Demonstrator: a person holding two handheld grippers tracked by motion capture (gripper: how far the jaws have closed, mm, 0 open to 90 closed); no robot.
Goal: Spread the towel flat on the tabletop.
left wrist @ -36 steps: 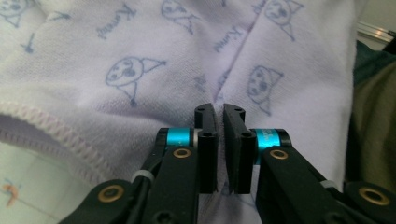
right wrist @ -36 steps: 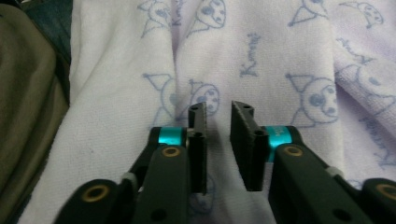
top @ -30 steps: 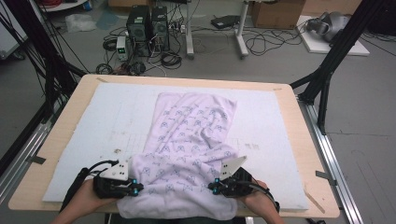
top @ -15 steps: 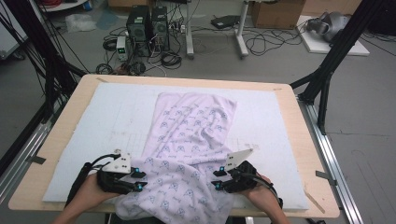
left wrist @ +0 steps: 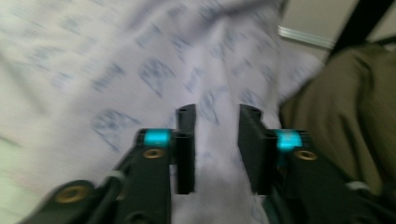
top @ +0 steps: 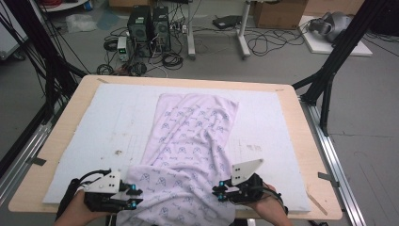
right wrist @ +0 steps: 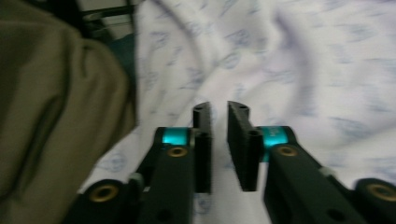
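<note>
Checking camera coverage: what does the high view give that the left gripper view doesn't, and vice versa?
High view: the whole table, the white mat, the full spread of the patterned cloth, computers on the floor.
Left gripper view: the left gripper close up. Its jaws have just been opening, there is a gap between them, cloth lies behind and nothing is pinched. Olive fabric is at the right.
Shared: the patterned cloth and the left gripper.

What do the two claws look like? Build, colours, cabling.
Both are black two-jaw units. The left claw and the right claw each have flat black jaws with teal blocks and brass-coloured screws at the base. In the high view each carries a pale three-cornered plate, and a black cable trails from the left one.
</note>
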